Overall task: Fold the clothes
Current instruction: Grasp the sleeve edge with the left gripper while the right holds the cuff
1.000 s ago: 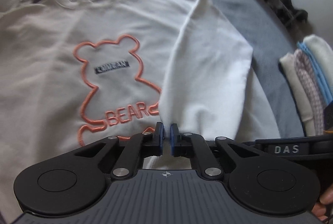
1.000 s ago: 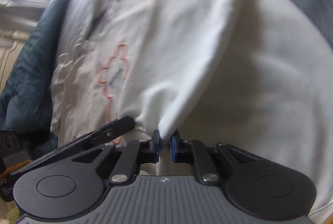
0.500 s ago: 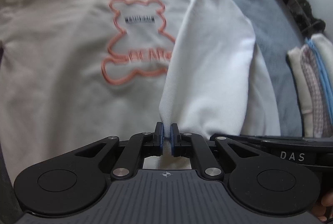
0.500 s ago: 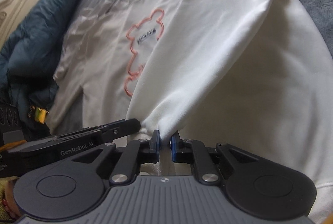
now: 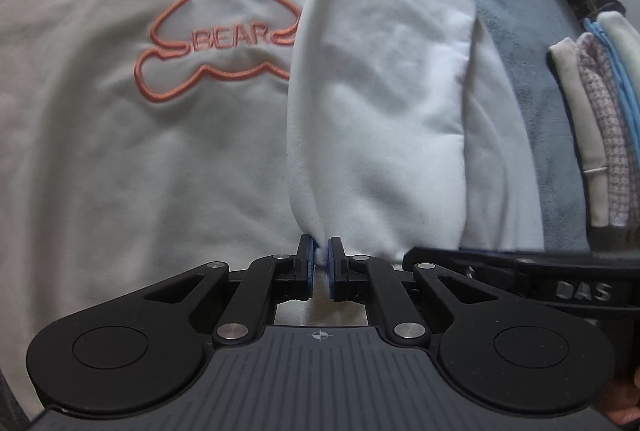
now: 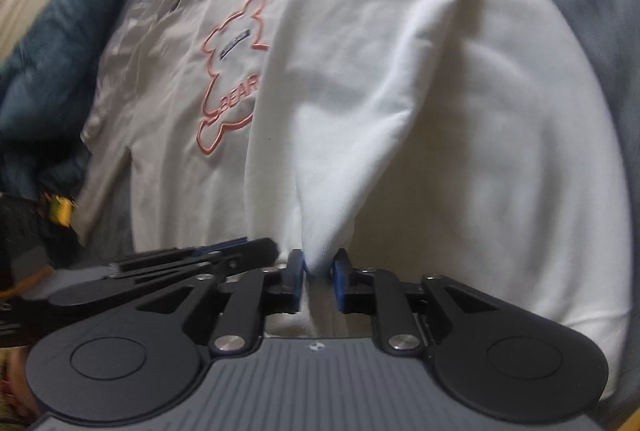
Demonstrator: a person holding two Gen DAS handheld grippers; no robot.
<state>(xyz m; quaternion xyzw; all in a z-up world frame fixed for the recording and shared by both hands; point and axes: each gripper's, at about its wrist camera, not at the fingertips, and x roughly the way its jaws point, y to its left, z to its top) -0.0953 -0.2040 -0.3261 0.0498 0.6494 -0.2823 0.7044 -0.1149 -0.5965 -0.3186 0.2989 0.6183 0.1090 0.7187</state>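
Observation:
A cream sweatshirt (image 5: 120, 151) with an orange bear outline (image 5: 224, 31) lies flat on a grey cover. Its white sleeve (image 5: 380, 91) is folded over the body, right of the print. My left gripper (image 5: 320, 259) is shut on the sleeve's near edge. In the right wrist view the same sleeve (image 6: 340, 111) runs down to my right gripper (image 6: 319, 271). Its jaws are opening, and the fabric's tip hangs loosely between the blue pads. The left gripper's fingers (image 6: 200, 259) show just left of it.
A stack of folded clothes (image 5: 600, 111) stands at the right on the grey cover (image 5: 520, 51). A dark teal quilted blanket (image 6: 52, 63) is bunched along the sweatshirt's far side. A hand shows at the lower right corner (image 5: 628, 391).
Both grippers have carried the sleeve end along the sweatshirt's body towards its lower part. The right jaws have parted from a tight pinch to a wider gap. The left stays pinched.

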